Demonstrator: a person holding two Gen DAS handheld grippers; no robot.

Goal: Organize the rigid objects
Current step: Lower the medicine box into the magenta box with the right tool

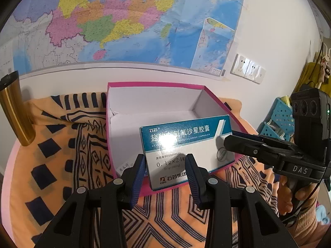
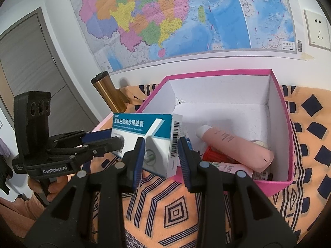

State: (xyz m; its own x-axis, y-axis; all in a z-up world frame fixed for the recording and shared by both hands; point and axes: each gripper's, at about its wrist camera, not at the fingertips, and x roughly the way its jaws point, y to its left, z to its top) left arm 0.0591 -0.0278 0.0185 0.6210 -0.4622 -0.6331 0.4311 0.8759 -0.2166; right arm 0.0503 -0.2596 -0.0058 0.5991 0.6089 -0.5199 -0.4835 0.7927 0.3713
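The left wrist camera sits just behind the left tongs (image 1: 165,171) and looks forward and downward across the patterned cloth (image 1: 62,155) on the bench, close to the near wall of the pink box (image 1: 157,85). The right wrist camera looks the same way from behind the right tongs (image 2: 160,155), placed further right, so it sees deeper into the box's right end. Both face the wall map (image 1: 124,20) (it fills the top of each view) and share the box, the medicine carton (image 1: 186,144), the gold flask (image 1: 14,111) and each other's tongs.

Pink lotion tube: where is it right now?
In the right wrist view, the pink lotion tube lies inside the pink box, right of the medicine carton.
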